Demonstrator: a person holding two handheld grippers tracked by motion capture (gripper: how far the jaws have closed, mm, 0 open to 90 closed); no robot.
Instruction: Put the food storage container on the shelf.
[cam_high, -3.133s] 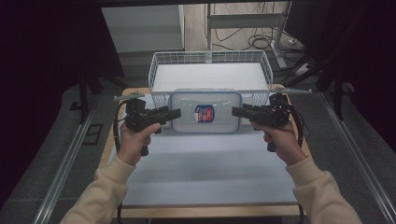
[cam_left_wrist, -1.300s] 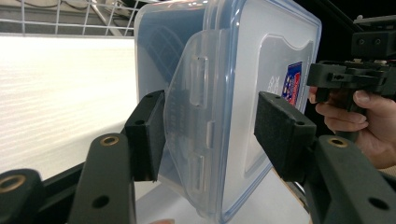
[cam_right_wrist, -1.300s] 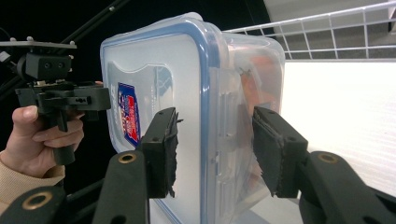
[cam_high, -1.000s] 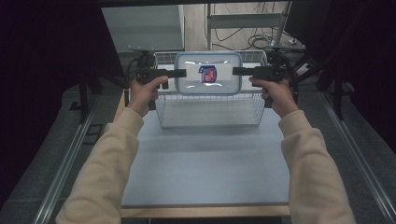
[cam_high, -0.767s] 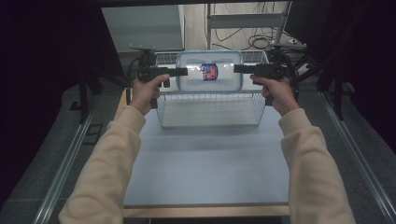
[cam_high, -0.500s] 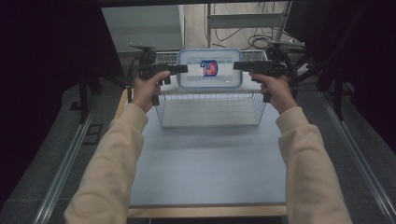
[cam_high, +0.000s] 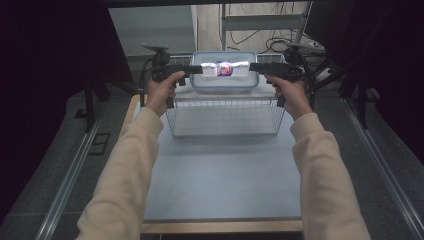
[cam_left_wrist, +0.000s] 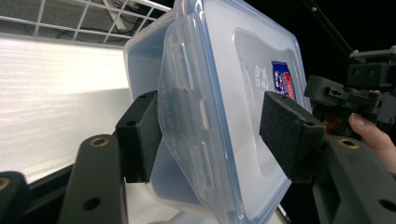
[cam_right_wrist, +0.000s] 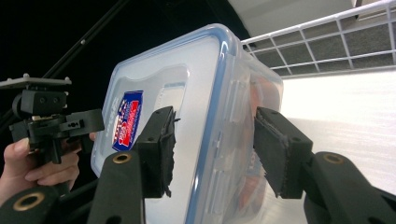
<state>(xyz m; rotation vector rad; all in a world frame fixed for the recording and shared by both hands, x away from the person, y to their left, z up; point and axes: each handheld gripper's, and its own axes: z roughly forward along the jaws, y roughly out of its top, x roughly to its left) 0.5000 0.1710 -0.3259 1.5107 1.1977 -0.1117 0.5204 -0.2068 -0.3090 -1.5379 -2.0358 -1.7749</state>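
Observation:
A clear plastic container (cam_high: 224, 70) with a blue-rimmed lid and a red and blue label hangs in the air over the far part of a white wire basket (cam_high: 225, 102). My left gripper (cam_high: 197, 69) grips its left end and my right gripper (cam_high: 252, 66) its right end. In the left gripper view the jaws (cam_left_wrist: 210, 135) press on the container (cam_left_wrist: 224, 93), one pad on the lid and one on the base. The right gripper (cam_right_wrist: 212, 149) clamps the container (cam_right_wrist: 187, 93) the same way. Something orange shows dimly through the wall; I cannot tell what it is.
The basket stands at the far end of a grey table (cam_high: 225, 175), whose near half is bare. Metal rails (cam_high: 70, 170) run along both sides of the table. Cables and a stand (cam_high: 260, 22) lie on the floor beyond the basket.
Both grippers have carried the container from the table in front of the basket up and forward over it. Within the last second it moved a little farther away and higher.

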